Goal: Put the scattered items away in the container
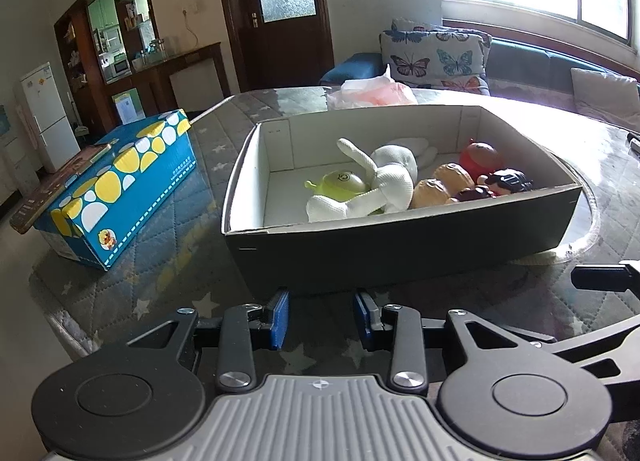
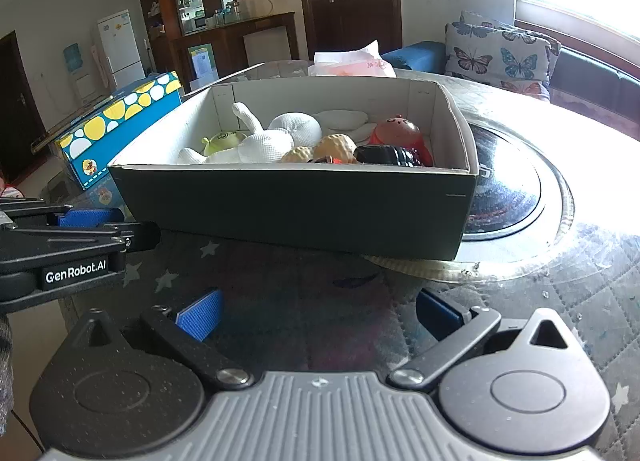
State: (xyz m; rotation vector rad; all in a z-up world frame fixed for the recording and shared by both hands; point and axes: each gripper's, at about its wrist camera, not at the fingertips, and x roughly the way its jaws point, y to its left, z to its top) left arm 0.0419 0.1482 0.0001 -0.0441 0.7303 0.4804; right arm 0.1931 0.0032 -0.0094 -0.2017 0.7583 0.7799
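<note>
A dark cardboard box (image 1: 400, 249) (image 2: 296, 205) with a white inside stands on the quilted table in front of both grippers. Inside lie a white plush rabbit (image 1: 384, 177) (image 2: 276, 141), a green toy (image 1: 340, 183) (image 2: 222, 139), two tan nut-shaped toys (image 1: 440, 183) (image 2: 328, 147), a red round toy (image 1: 478, 155) (image 2: 396, 131) and a small dark-haired figure (image 1: 506, 181) (image 2: 384, 155). My left gripper (image 1: 322, 317) is open just short of the box's near wall, with nothing between its blue pads. My right gripper (image 2: 320, 313) is open wide and holds nothing.
A blue carton with yellow and white spots (image 1: 120, 189) (image 2: 120, 125) sits left of the box. A plastic bag (image 1: 372, 93) (image 2: 352, 61) lies behind it. A round glass turntable (image 2: 520, 197) lies under the box's right end. A sofa with butterfly cushions (image 1: 436, 57) stands beyond.
</note>
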